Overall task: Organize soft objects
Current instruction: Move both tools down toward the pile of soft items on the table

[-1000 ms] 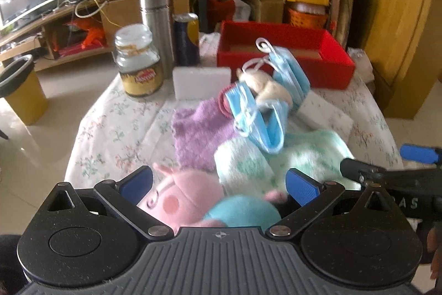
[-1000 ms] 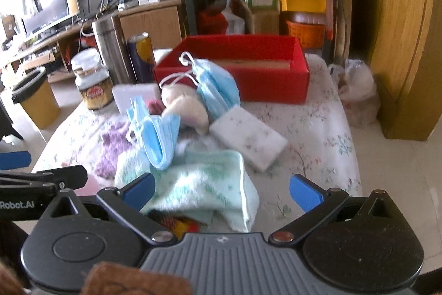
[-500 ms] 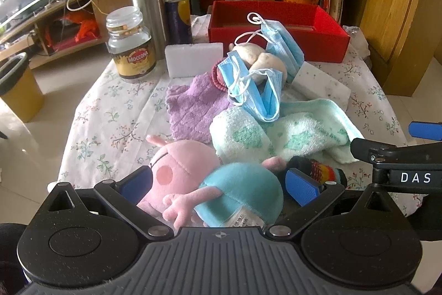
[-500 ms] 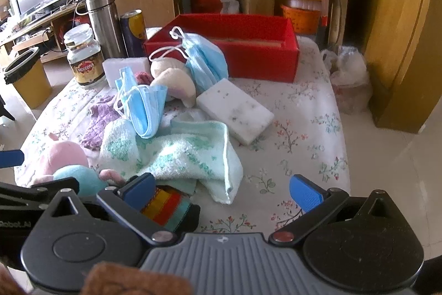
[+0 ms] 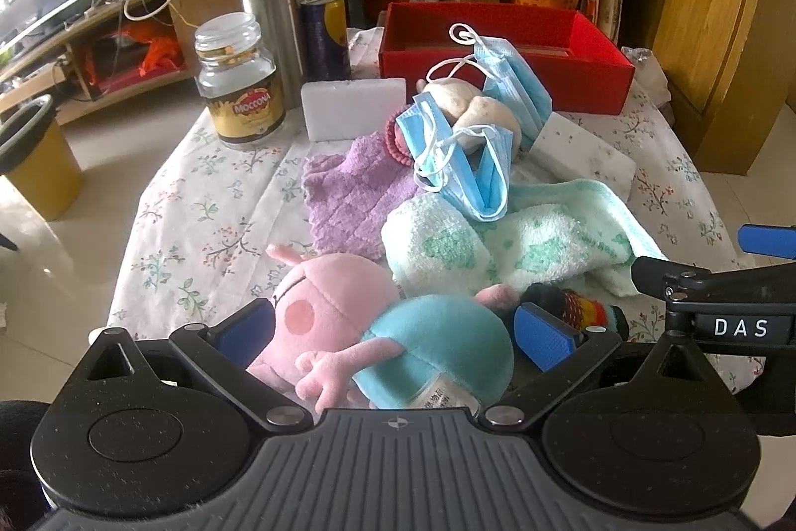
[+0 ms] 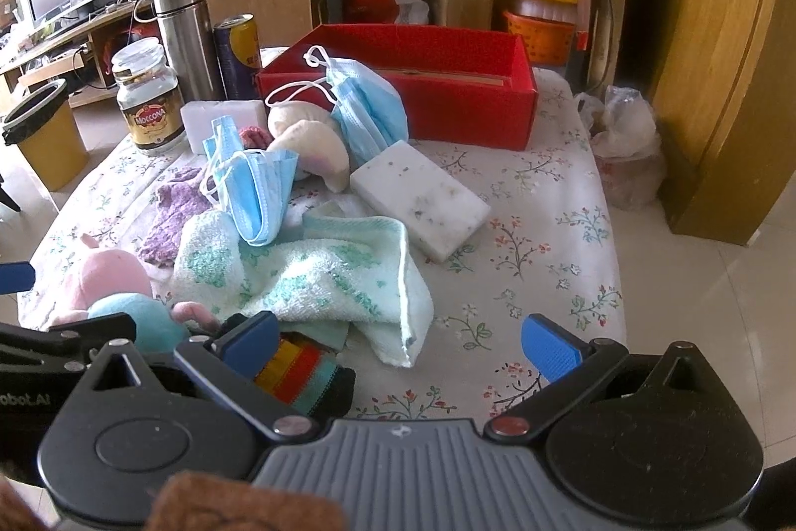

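Tablecloth (image 6: pixel 537 232) bare right of towel (image 6: pixel 348 277); right gripper (image 6: pixel 398 344) jaws spread.

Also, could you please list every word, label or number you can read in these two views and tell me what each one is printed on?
"MOCCONA": gold label of the clear glass coffee jar, readable in both views.
"DAS": black body of the right gripper at the left camera's edge.
"obot.AI", start cut off: black body of the left gripper in the right camera.
White sewn tag on the pink and blue plush toy: too small.
Blue and yellow drink can: blurred.
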The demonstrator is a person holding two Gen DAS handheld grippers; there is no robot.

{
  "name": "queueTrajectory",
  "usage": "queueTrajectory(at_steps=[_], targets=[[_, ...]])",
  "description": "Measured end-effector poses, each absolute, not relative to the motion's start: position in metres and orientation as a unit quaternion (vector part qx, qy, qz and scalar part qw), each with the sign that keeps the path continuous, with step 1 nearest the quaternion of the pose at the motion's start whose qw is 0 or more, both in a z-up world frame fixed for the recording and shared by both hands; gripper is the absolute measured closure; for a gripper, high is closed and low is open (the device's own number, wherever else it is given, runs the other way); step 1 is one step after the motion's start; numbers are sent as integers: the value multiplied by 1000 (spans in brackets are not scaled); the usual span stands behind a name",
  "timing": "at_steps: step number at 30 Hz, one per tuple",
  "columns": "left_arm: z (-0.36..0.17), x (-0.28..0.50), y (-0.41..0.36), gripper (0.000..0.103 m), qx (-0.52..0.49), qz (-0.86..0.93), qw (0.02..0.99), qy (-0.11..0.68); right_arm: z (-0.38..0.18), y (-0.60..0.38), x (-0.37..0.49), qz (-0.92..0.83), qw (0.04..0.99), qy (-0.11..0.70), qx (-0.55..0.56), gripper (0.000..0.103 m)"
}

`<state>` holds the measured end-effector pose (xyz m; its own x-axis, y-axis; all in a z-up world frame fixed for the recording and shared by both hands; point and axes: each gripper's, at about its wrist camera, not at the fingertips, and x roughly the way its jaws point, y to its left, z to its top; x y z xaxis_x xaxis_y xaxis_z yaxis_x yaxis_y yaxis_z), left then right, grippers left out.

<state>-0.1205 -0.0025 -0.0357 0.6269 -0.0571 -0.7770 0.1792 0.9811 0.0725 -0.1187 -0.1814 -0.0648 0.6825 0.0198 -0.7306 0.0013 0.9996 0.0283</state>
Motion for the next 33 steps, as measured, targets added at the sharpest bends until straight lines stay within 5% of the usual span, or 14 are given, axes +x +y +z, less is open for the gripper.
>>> queueTrajectory(at_steps=[33], targets=[[-38, -116, -4, 5, 80, -53, 899, 426, -68, -180, -116, 5, 914, 405, 12, 24]])
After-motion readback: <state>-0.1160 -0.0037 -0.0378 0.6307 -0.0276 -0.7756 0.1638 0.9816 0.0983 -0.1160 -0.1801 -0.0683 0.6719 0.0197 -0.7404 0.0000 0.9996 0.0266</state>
